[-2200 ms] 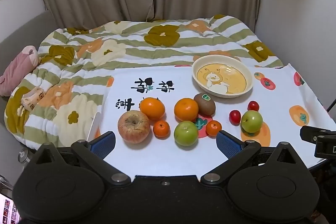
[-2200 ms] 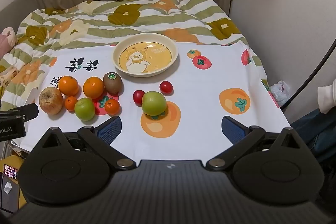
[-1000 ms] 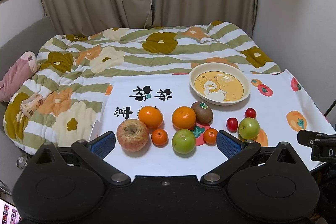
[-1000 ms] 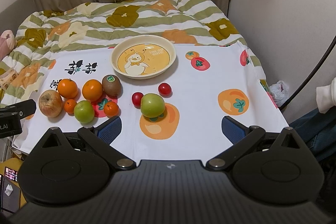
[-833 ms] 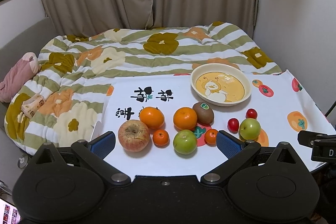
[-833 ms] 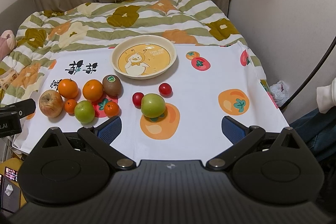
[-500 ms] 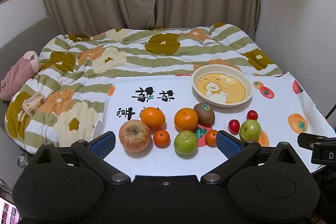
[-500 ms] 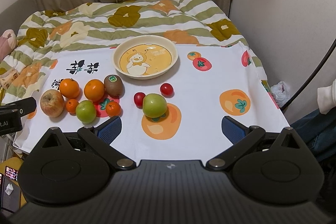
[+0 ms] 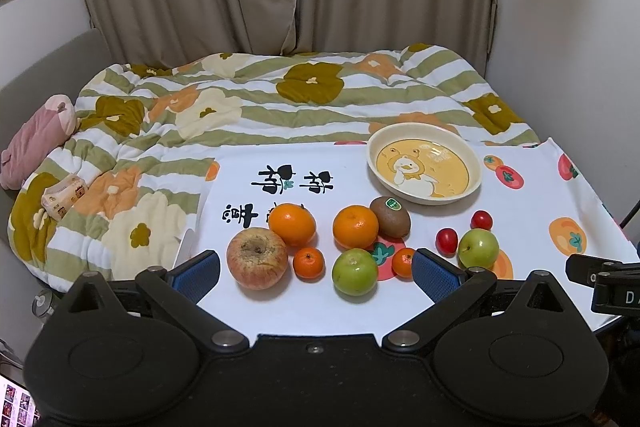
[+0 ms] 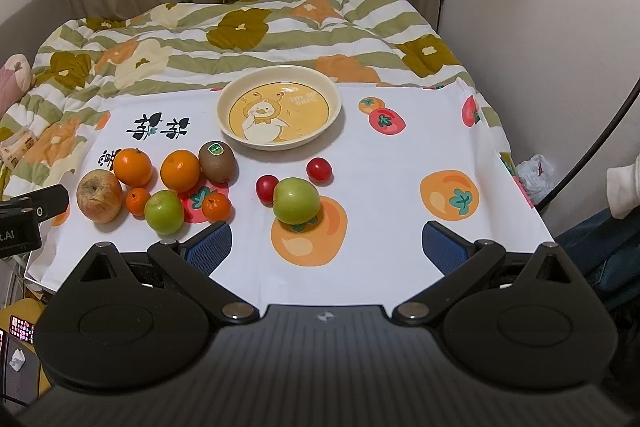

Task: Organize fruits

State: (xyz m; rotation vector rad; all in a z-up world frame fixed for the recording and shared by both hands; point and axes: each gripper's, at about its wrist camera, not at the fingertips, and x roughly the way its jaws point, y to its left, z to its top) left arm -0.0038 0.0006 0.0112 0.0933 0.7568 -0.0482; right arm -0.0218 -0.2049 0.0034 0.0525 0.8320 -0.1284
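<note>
Fruit lies on a white printed cloth (image 9: 328, 303) (image 10: 384, 163): a red-yellow apple (image 9: 257, 257) (image 10: 99, 195), two oranges (image 9: 292, 224) (image 9: 355, 227), two small mandarins (image 9: 308, 262) (image 9: 403, 261), a kiwi (image 9: 390, 217) (image 10: 217, 161), two green apples (image 9: 355, 271) (image 10: 296, 200) and two cherry tomatoes (image 10: 319, 169) (image 10: 267, 188). An empty cream plate with a duck picture (image 9: 424, 193) (image 10: 279, 142) stands behind them. My left gripper (image 9: 316, 273) hangs open at the near edge, in front of the apple and green apple. My right gripper (image 10: 326, 245) is open too, near the lone green apple.
A flowered quilt (image 9: 248, 107) covers the bed behind the cloth. A pink plush (image 9: 34, 143) lies far left. Curtains and a wall close the back and right. A white sleeve (image 10: 624, 187) shows at the right edge.
Both views have drifted slightly; the fruit sits a little lower and nearer in frame than a second ago. No fruit has moved and both grippers stay open.
</note>
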